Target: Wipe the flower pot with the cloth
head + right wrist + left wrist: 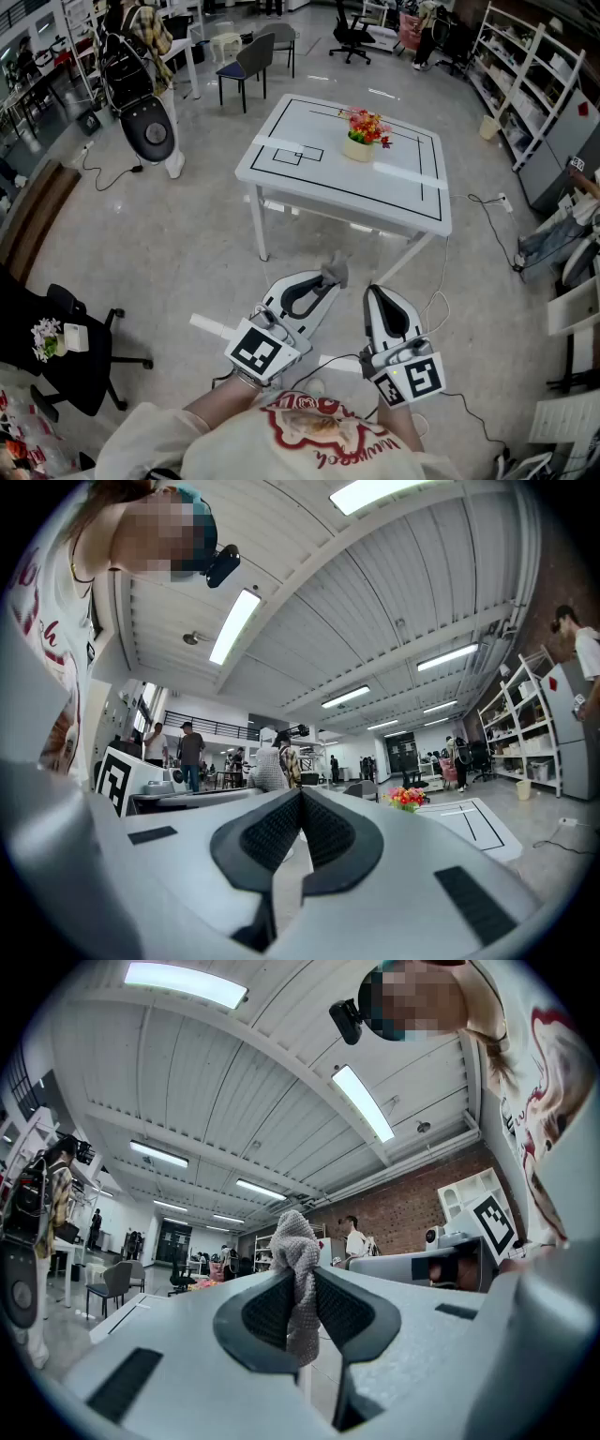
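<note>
A cream flower pot (357, 147) with red and orange flowers stands on the white table (309, 178), which is marked with black tape lines and lies well ahead of both grippers. My left gripper (328, 278) is held in the air short of the table, shut on a grey knitted cloth (336, 271). In the left gripper view the cloth (296, 1241) is pinched between the pads and sticks up past the tips. My right gripper (373, 292) hovers beside it, shut and empty. In the right gripper view the closed tips (300, 795) point level toward the flowers (407, 798) in the distance.
A black office chair (80, 352) stands at the near left, and a grey chair (248, 64) beyond the table. Metal shelving (525, 84) lines the right side. Cables (492, 211) trail on the floor right of the table. A black-and-white machine (150, 127) stands at the back left.
</note>
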Tool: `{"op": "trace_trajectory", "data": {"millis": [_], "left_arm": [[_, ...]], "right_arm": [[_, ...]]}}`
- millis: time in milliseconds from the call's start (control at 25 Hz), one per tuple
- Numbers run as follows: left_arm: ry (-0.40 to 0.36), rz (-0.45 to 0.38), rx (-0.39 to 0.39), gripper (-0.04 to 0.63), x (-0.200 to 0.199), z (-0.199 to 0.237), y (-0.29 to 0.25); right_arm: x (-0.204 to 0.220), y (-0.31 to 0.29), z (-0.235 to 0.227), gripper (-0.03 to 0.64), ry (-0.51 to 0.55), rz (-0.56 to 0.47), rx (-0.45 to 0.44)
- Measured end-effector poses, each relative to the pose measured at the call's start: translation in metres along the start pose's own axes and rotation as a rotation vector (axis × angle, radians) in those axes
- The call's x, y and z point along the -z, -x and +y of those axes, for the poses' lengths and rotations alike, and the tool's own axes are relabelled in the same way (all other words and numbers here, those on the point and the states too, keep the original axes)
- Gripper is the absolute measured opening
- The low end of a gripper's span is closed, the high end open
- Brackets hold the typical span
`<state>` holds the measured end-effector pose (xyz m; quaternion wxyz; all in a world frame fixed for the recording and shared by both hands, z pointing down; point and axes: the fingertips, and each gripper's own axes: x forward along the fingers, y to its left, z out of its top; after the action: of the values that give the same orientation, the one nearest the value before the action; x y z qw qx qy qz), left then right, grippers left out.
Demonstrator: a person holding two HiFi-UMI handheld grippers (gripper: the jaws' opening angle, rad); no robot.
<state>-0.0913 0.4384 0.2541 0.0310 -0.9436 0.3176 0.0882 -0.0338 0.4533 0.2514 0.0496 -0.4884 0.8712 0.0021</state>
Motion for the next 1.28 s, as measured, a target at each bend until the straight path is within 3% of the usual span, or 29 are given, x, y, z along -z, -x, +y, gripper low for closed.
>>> {"op": "trace_trajectory", "data": {"millis": [440, 1280], "left_arm": [[0.012, -0.010, 0.013, 0.055, -0.002, 0.011, 0.006], [0.051, -0.011, 0.084, 0.055, -0.001, 0.062, 0.048]], "right_arm": [[0.001, -0.010, 0.010, -0.002, -0.007, -0.004, 0.011], [0.012, -0.041, 0.056, -0.002, -0.002, -0.049, 0.123]]}}
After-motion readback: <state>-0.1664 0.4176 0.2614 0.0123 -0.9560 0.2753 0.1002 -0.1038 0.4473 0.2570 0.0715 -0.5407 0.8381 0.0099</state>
